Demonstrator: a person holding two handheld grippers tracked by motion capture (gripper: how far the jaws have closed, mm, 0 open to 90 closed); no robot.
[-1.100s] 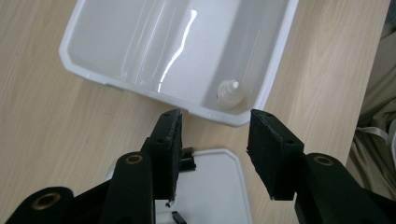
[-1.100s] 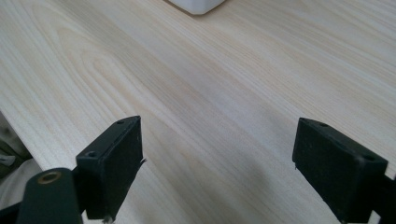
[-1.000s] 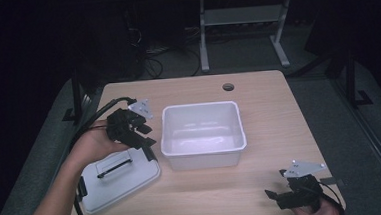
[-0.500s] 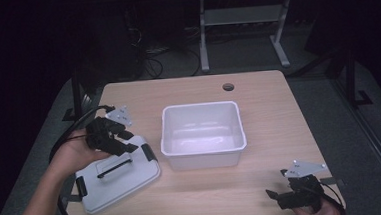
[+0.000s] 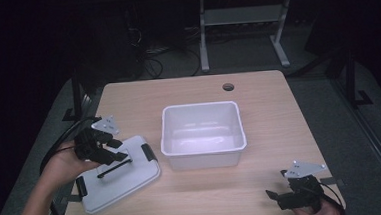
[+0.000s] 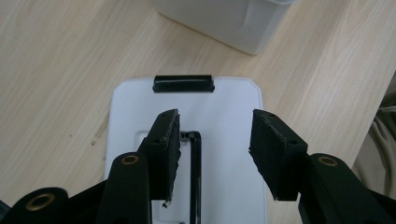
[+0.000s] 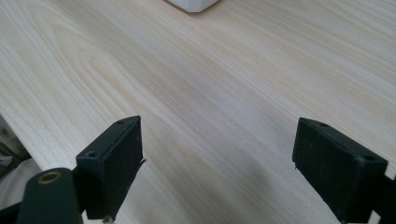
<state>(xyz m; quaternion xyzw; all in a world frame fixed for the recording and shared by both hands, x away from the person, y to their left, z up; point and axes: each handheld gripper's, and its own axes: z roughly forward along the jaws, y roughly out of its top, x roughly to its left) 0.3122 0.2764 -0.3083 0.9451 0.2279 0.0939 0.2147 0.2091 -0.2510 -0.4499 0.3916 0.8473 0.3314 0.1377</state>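
Nearest the person, two grippers are working over one wooden bench (image 5: 275, 127). The right gripper (image 5: 284, 198) is sitting at about 5 o'clock on the bench, close to its near edge, held in the person's right hand (image 5: 317, 211). In the right gripper view its jaws are standing spread wide over bare wood, with nothing between them, and one corner of the tub is showing at 12 o'clock.

At about 8 o'clock the left gripper (image 5: 116, 153) is hovering over one white lid (image 5: 125, 179), carried by the person's left hand (image 5: 64, 165). The lid is lying flat on the bench near its left front corner, just beside the tub. It is carrying one thin black handle (image 6: 195, 172) along its middle and two black clips, one at each short end; the far clip (image 6: 183, 83) is showing at 12 o'clock in the left gripper view. There the jaws are standing apart on either side of the handle, which is lying close to the left jaw; they have just been opening a little. I cannot tell whether the left jaw is touching the handle.

Farther off, one white tub (image 5: 202, 134) is standing upright and empty at the centre of the bench. Beyond it, at 12 o'clock to 1 o'clock, one round cable hole (image 5: 228, 87) is sitting near the far edge.
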